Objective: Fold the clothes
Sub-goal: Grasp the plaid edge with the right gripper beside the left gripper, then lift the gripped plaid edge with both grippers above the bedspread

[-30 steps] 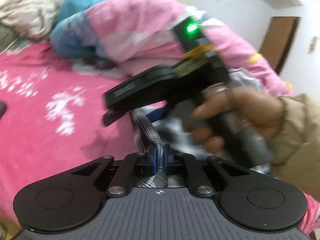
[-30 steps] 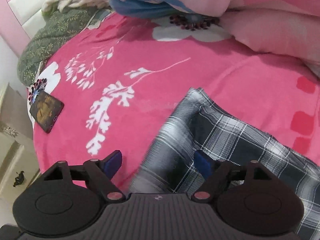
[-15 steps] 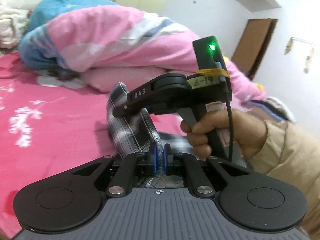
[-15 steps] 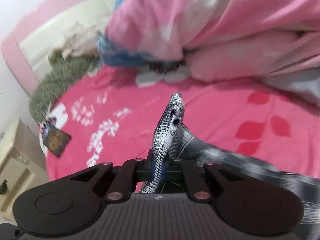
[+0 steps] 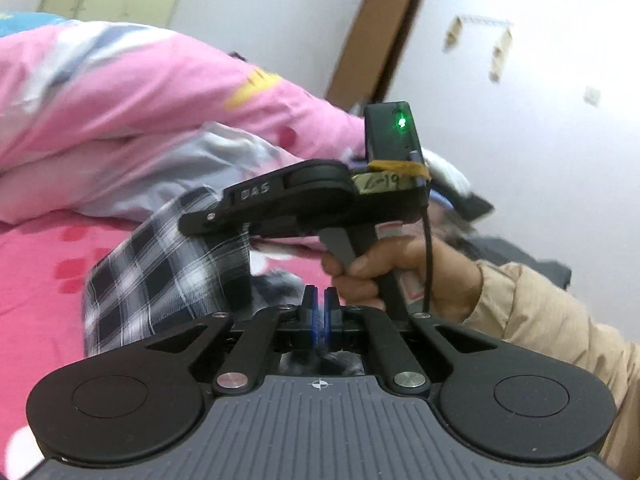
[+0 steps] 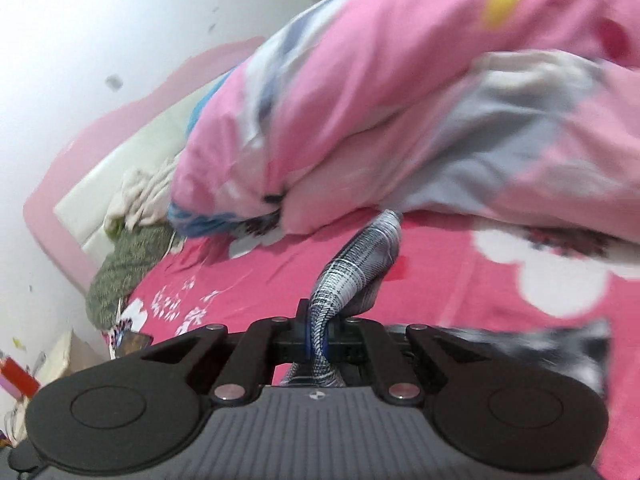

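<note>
A black-and-white plaid garment (image 5: 160, 280) hangs lifted above the pink bedsheet (image 5: 36, 280). In the left wrist view my right gripper (image 5: 196, 222) is seen side-on in a person's hand (image 5: 384, 268), with the plaid cloth drooping from its tip. My left gripper (image 5: 320, 316) is shut, its blue pads pinched on a thin edge of the garment, and blurred plaid shows just beneath them. The right wrist view shows my right gripper (image 6: 320, 332) shut on a bunched fold of the plaid garment (image 6: 360, 256) that stands up past the pads.
A heaped pink, white and blue quilt (image 6: 400, 100) lies across the bed behind the garment. A green cloth (image 6: 124, 264) and a pale bundle (image 6: 140, 192) sit by the headboard, with a phone (image 6: 134, 340) near the bed's edge. A brown door (image 5: 376, 40) stands in the far wall.
My right gripper closed on the plaid garment. Both grippers have lifted it off the sheet and carried it sideways toward the quilt, and both views swung upward.
</note>
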Tool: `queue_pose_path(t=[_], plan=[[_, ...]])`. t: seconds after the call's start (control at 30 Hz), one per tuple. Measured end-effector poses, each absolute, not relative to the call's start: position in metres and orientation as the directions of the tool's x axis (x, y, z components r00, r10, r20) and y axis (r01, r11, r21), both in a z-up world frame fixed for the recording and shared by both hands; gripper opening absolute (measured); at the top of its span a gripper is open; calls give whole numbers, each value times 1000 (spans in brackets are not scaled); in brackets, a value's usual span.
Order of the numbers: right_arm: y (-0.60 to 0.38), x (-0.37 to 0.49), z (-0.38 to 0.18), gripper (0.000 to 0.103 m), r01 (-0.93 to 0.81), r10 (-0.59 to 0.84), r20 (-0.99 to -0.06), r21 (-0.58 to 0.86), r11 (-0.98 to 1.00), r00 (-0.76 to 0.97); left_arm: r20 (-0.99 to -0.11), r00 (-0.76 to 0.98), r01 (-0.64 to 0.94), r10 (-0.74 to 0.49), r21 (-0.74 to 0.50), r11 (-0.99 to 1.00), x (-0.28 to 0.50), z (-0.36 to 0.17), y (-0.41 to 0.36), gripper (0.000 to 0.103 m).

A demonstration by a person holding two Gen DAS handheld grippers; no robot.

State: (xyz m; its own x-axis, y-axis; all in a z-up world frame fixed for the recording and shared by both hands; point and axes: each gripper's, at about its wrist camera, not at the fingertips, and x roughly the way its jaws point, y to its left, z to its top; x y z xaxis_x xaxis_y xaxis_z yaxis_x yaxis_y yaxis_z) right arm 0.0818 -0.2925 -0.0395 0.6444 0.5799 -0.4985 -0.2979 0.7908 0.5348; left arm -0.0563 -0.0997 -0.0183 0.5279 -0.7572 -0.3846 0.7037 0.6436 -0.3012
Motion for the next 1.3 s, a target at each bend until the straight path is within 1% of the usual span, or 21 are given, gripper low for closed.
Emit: queue_pose_path(t=[0.17,0.3,0.47,0.57,0.73,0.93,1.0,1.03,1.1,1.17,1.2,1.3], plan=[[-350,72,-60,4,-235,584,-462,613,754,667,-427,507,691,-748,-317,649,-51,-34,-108,1],[-383,65,-69,4,-208,585,-438,651,730,683,-451,535,625,-714,-357,694,-35,-44,-100,2],[-396,70,-89,4,-163,598,-426,706,689,679,-496,622,483,-605,-366,796,-11,-59,-80,3],[-399,75,-101,4,-144,614,-410,742,655,674,-525,653,425,-545,-342,838,-4,-64,-72,4],[-374,86,-87,4,-211,653,-382,736,643,654,-513,683,404,-520,-328,854,-7,-62,-61,6],[-328,104,-75,4,-266,673,-413,694,669,614,-516,688,392,-510,-327,860,-9,-65,-53,8],[-311,103,-74,4,-294,688,-417,683,668,594,-504,693,380,-515,-353,855,-8,-65,-47,9],[-303,103,-73,4,-308,695,-420,678,668,584,-495,695,369,-522,-377,849,-6,-65,-41,11],[-283,100,-72,4,-344,689,-448,631,695,570,-476,698,345,-535,-432,834,-3,-65,-30,20],[-263,93,-72,4,-381,666,-488,561,735,565,-454,699,304,-553,-511,804,5,-64,-17,37],[-255,89,-72,4,-399,656,-501,530,748,565,-441,699,285,-562,-549,786,10,-64,-11,39],[-234,75,-72,4,-448,631,-526,445,775,570,-402,698,248,-593,-640,727,27,-62,2,55]])
